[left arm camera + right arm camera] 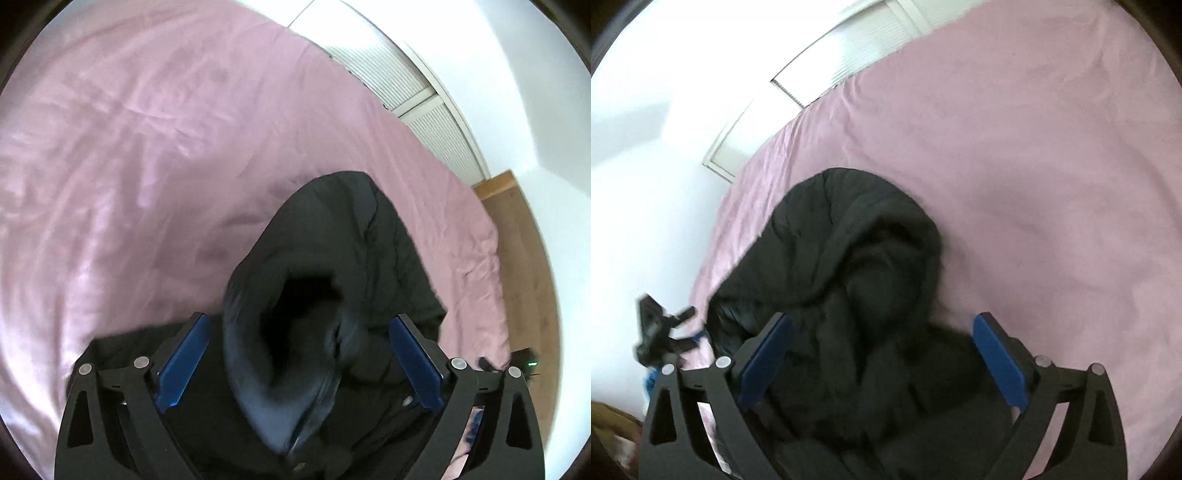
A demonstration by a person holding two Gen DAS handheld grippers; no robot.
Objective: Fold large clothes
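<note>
A black padded jacket (351,229) lies bunched on a pink bed sheet (147,147). In the left wrist view my left gripper (301,321) hangs over it with its blue pads (184,362) wide apart. A dark, lined opening of the jacket, a collar or a cuff, rises between them, and neither pad presses on it. In the right wrist view my right gripper (882,317) is also open above the crumpled jacket (849,229), whose cloth lies under the gap between its blue pads (997,358). The picture there is blurred.
The pink sheet (1052,166) spreads wide beyond the jacket. White slatted doors (406,81) and a white wall stand past the bed's far edge. Wooden floor (524,240) shows beside the bed. A blurred black device (657,332) sits off the bed's left edge.
</note>
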